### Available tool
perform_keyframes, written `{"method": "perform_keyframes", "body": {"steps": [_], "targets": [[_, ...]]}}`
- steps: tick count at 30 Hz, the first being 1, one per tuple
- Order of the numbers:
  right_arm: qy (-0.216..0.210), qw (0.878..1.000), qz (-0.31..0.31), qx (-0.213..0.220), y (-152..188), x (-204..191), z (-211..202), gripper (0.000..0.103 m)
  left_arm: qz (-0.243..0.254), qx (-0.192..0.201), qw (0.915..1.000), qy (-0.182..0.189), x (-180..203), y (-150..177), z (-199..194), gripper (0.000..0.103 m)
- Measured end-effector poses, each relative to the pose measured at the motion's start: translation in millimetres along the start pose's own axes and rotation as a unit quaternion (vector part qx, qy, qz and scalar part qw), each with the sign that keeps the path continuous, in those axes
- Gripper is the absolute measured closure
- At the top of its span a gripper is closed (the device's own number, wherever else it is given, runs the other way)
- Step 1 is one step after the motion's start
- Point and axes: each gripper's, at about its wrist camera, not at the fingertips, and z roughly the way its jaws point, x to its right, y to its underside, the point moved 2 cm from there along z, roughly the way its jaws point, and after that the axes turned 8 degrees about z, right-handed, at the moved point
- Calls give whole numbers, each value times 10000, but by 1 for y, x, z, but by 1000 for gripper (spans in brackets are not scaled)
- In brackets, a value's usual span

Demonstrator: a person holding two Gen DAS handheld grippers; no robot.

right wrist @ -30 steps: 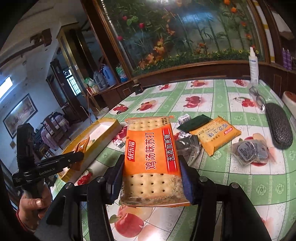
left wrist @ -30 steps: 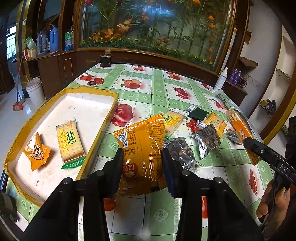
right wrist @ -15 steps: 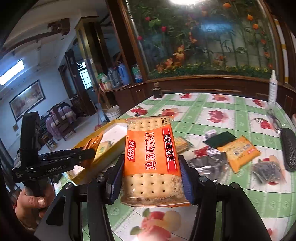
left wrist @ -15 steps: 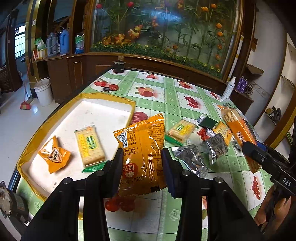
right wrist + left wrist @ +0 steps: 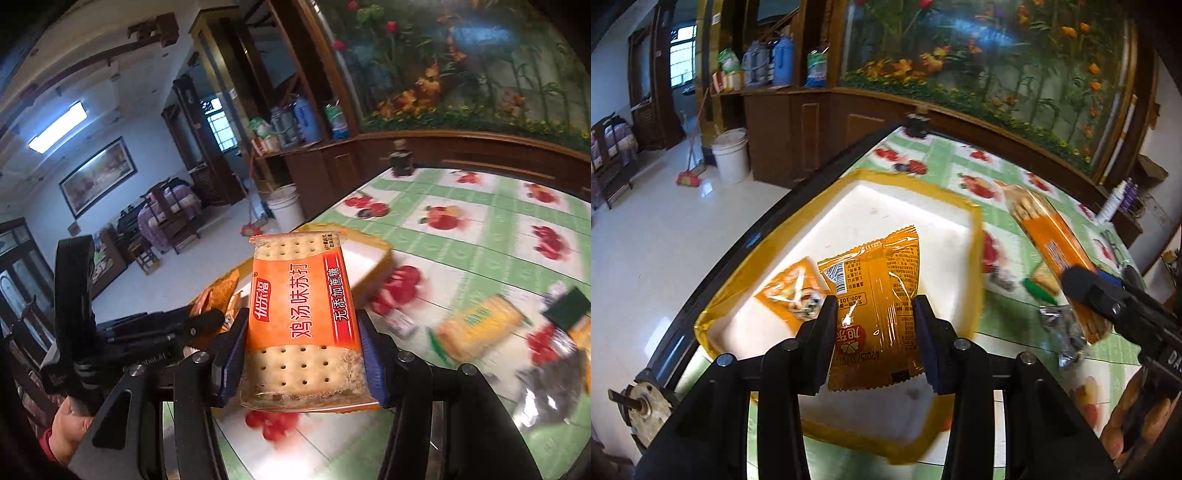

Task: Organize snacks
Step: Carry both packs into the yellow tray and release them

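My left gripper is shut on an orange snack packet, held above the white tray with a yellow rim. A small orange packet lies in that tray, partly hidden behind the left finger. My right gripper is shut on an orange cracker pack with red printing, held in the air near the tray's corner. The same cracker pack and the right gripper's fingers show at the right of the left wrist view. The left gripper's body shows at the left of the right wrist view.
The green fruit-print tablecloth holds loose snacks: a yellow cracker pack, a dark green packet, silver foil packets. A dark jar stands at the far edge. A white bucket and broom sit on the floor beyond the table edge.
Both grippers have swung left with their packs. The left one now hangs over the tray instead of the tablecloth; the right one has come close to the tray's corner.
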Motion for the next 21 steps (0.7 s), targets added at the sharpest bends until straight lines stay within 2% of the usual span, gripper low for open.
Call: {"method": "perform_keyframes", "body": {"steps": [6, 10, 14, 19, 21], "targets": [[278, 9983, -152, -486, -15, -16, 86, 48, -117, -159, 9997, -139, -17, 6, 15, 64], [423, 9963, -217, -712, -13, -18, 120, 48, -104, -240, 9995, -154, -20, 7, 24, 64], [498, 9957, -275, -726, -15, -20, 129, 48, -86, -344, 9992, -178, -19, 6, 31, 57], [490, 9971, -207, -549, -18, -20, 119, 47, -309, -276, 9989, -204, -23, 7, 27, 55], [419, 9981, -53, -440, -21, -17, 108, 41, -474, -158, 9986, -157, -26, 6, 20, 55]]}}
